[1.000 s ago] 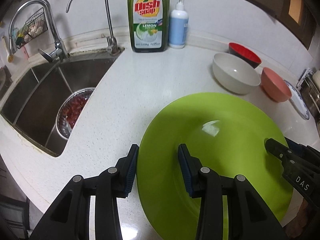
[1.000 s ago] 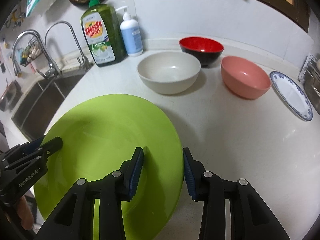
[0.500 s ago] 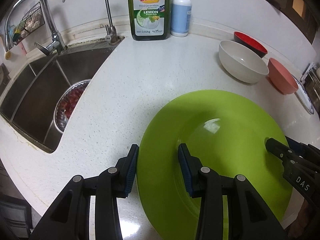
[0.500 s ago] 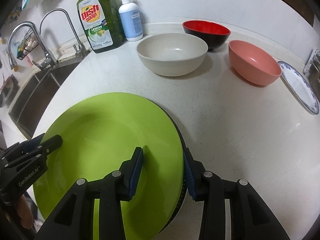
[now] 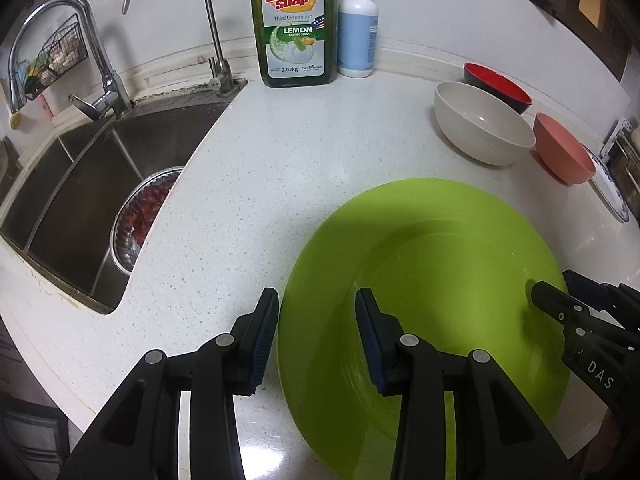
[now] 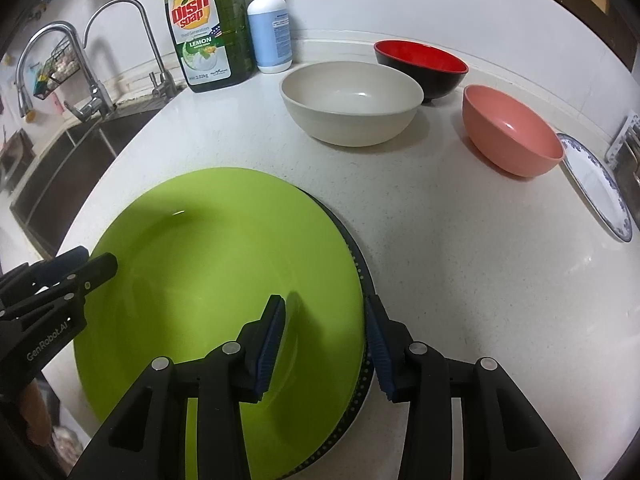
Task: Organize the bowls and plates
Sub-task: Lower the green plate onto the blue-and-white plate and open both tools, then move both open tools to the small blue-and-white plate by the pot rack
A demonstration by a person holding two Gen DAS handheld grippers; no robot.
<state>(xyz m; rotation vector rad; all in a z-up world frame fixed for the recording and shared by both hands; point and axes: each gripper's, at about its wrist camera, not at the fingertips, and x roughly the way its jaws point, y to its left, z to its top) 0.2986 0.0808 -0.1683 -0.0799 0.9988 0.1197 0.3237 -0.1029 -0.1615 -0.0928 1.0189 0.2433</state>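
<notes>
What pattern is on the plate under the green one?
A dark rim with a ring of small light dots, best seen in the right wrist view.

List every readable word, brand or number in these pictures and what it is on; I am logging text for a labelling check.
"Dish soap", "Third Generation", "LEMON", "BAKING SODA", "2.02kg": green dish soap bottle.
Its small top-tag brand and bottom-right logo: too small to read.
"GenRobot.AI": left gripper.
"DAS": right gripper, the rest cut off.
Print on the blue pump bottle: too blurred to read.
Plates and bowls: no text.
</notes>
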